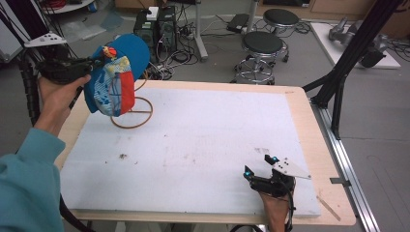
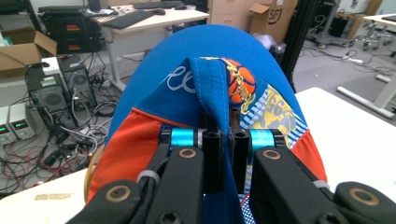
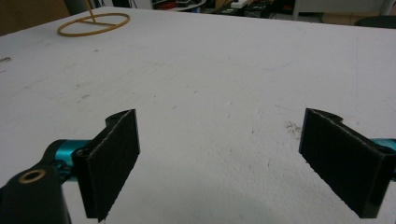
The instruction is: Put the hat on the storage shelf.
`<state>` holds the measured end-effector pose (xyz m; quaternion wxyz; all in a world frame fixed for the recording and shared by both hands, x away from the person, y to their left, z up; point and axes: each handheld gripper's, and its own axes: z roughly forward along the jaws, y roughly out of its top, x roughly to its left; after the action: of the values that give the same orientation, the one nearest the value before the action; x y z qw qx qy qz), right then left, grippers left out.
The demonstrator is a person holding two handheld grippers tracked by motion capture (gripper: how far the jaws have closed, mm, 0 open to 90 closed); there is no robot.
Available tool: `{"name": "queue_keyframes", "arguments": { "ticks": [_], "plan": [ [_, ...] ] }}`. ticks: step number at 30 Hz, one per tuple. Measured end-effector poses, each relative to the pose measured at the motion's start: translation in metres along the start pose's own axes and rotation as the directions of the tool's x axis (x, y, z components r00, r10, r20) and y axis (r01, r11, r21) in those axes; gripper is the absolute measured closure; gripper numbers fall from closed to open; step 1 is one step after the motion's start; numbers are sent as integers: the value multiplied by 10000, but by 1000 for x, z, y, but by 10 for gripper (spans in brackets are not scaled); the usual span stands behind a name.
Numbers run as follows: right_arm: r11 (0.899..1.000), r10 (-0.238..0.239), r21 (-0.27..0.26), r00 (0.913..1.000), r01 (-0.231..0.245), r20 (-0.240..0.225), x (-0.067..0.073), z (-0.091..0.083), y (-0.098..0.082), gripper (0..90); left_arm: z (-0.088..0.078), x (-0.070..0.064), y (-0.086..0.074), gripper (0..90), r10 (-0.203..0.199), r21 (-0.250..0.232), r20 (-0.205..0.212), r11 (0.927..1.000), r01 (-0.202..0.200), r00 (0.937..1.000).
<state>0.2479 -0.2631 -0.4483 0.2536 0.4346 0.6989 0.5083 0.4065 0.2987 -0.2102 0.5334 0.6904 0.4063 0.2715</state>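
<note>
- Pinching a fold of blue fabric, the left gripper [image 2: 223,140] has its 2 jaws pressed together on the edge of a cap [image 2: 210,79]; in the left gripper view the fold rises between the jaw tips at the centre of the frame.
- In the high view the left gripper [image 1: 99,60] sits at the upper left of the frame, held level in the person's left hand [image 1: 60,94], with the cap [image 1: 118,77] hanging from it.
- The cap is blue with orange-red panels, a patterned white and yellow patch and a basketball print near the pinched edge.
- It is off the table, above a wire stand [image 1: 133,113] whose ring base lies on the white mat [image 1: 203,140] just below it; whether cap and stand touch I cannot tell.
- At the lower right of the high view the right gripper [image 1: 261,166] rests low over the mat, held in the right hand [image 1: 276,208].
- In the right gripper view its 2 black pads [image 3: 114,158] stand wide apart with nothing between them, just bare mat [image 3: 219,102].
- The wire stand's ring [image 3: 93,23] shows in the upper left of that view, well apart from the right gripper.
</note>
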Motion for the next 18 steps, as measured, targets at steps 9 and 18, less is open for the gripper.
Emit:
{"name": "queue_keyframes", "arguments": {
  "ticks": [9, 18],
  "plan": [
    [10000, 23, -4, 10000, -23, -23, 0, 0, 0, 113, 21, 8, 12, 875, -93, 13, -212, 10000, 93, 9997],
    [10000, -23, -57, 10000, 23, -18, -1, 0, 0, 113, 40, 22, 14, 875, -445, 25, -640, 9990, 448, 9970]
  ]
}}
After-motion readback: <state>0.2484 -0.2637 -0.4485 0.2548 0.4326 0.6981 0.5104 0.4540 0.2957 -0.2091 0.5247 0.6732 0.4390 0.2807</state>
